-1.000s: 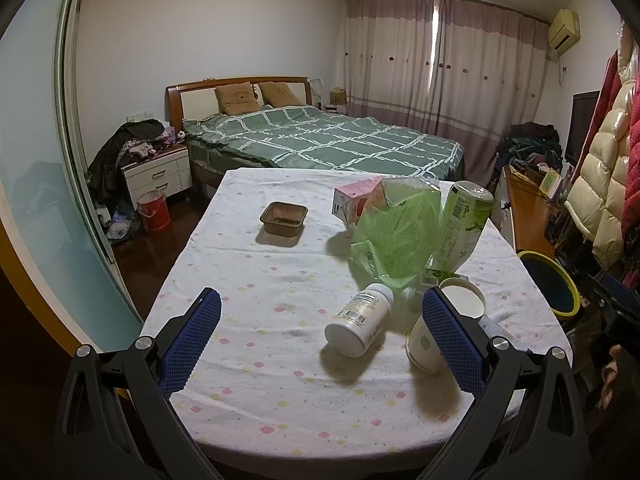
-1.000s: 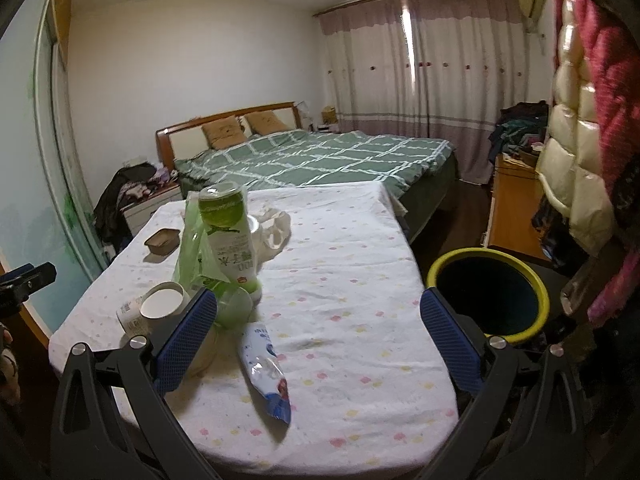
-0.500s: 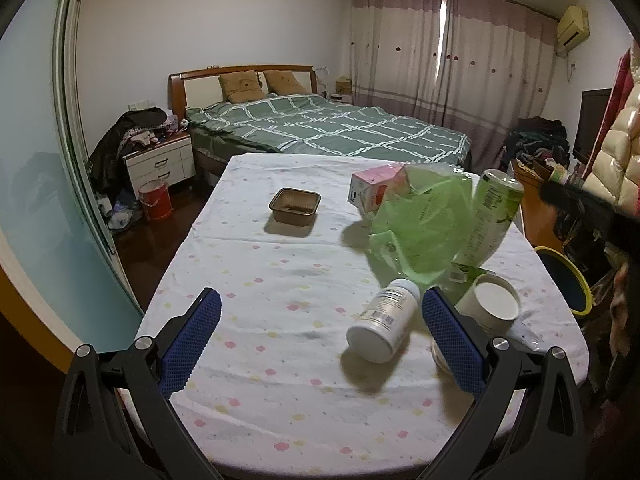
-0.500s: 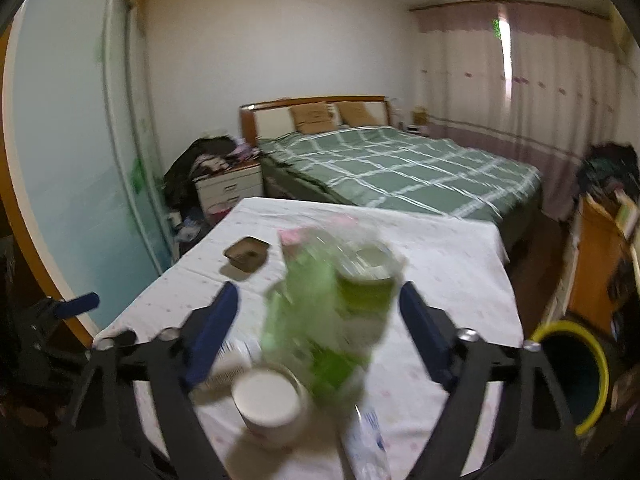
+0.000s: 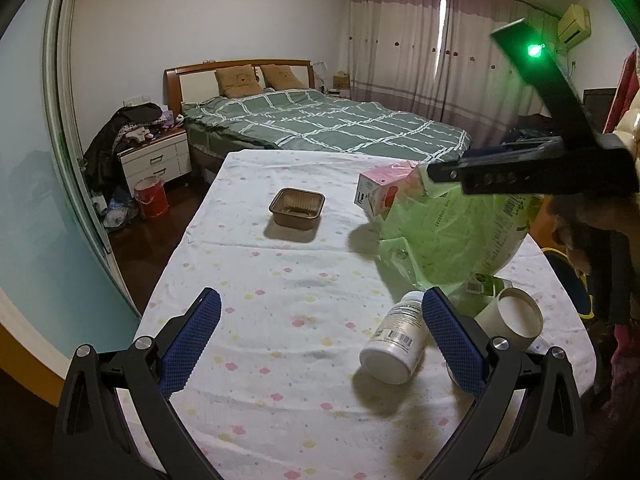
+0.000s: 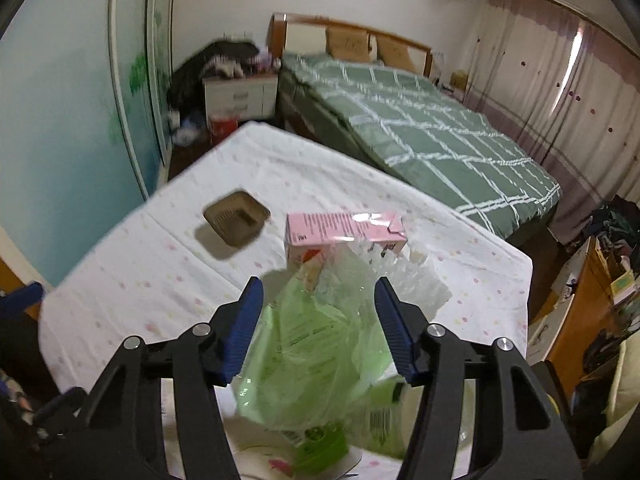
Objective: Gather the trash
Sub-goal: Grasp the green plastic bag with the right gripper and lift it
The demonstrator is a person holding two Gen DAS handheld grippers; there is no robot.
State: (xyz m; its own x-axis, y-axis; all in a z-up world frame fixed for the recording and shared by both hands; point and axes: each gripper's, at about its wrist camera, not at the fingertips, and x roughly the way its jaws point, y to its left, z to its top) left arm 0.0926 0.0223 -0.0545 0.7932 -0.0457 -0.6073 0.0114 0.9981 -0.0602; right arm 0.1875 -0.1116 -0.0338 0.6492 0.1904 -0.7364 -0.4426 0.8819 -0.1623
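Desk point(image 5: 280, 280): covered by a white cloth with pastel dots.
Crumpled green plastic bag point(image 6: 316, 344): seen between the spread fingers of the right gripper point(image 6: 318, 320), beside a pink carton point(image 6: 344, 228).
Left gripper point(image 5: 320, 328): held open over the desk, empty.
White pill bottle point(image 5: 394, 340): laid on its side.

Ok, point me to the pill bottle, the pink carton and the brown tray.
pill bottle point(image 5: 394, 344), left wrist view, on its labelled side.
pink carton point(image 6: 340, 227), right wrist view, on its top face.
brown tray point(image 5: 297, 213), left wrist view, on its near rim.
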